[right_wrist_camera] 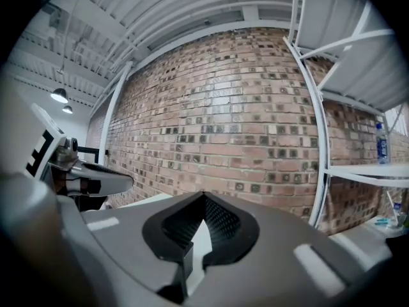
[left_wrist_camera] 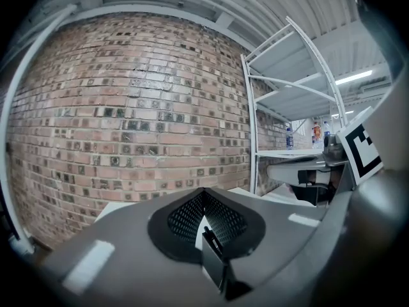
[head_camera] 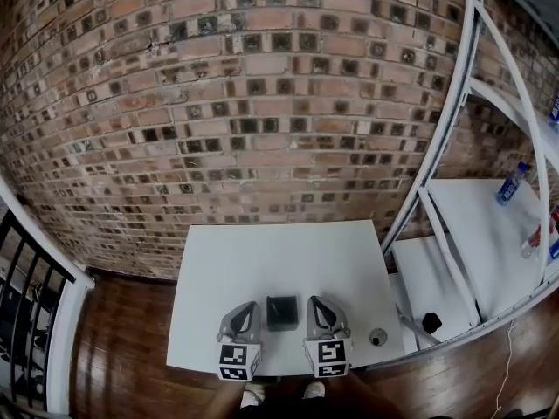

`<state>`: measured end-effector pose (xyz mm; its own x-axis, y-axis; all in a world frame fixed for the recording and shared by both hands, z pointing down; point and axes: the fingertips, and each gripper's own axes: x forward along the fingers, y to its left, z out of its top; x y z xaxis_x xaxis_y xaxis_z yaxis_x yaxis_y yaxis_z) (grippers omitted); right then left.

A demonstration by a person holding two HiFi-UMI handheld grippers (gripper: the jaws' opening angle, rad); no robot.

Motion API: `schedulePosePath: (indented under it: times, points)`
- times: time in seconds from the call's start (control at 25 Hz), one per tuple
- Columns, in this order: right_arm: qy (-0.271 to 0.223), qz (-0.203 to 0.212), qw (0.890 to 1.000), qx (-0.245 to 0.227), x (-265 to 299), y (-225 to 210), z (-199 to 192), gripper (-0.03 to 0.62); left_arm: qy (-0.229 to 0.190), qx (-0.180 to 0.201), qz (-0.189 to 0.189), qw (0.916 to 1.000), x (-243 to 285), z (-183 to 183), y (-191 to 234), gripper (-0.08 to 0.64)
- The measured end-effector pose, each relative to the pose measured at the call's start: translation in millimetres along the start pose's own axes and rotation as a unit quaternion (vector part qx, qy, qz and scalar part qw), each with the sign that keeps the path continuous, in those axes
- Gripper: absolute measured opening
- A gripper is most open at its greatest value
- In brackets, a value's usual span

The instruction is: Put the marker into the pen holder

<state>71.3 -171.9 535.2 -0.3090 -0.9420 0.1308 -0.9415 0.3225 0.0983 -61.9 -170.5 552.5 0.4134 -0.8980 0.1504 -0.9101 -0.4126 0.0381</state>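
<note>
**Head view: grippers idle, marker not located**

Item: black square pen holder (head_camera: pixel 281 312), open top up, standing on the white table (head_camera: pixel 279 251) between my left gripper (head_camera: pixel 247 309) and right gripper (head_camera: pixel 318 305). Both jaw pairs are pressed together and empty, probably a ready pose flanking the target. I cannot find the marker. The small grey round object (head_camera: pixel 377 337) right of my right gripper may be it.

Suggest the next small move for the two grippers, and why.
Probably swing the right gripper toward the small round grey object on the white table, opening its jaws on the way. It and the left gripper are shut and empty, flanking the black square pen holder. That object is the only marker candidate, though too small to confirm.
</note>
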Motion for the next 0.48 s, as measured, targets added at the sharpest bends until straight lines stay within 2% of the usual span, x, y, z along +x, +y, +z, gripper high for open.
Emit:
schedulePosePath:
  times: [0.28, 0.48]
  points:
    - [-0.003, 0.003, 1.0, -0.001, -0.7, 4.1, 0.4, 0.002, -0.003, 0.008, 0.009, 0.9999, -4.4, -1.5, 4.6, 0.014]
    - [-0.004, 0.004, 1.0, 0.0, -0.3, 3.6, 1.6, 0.002, -0.002, 0.0, 0.004, 1.0, -3.8, 3.0, -0.5, 0.014]
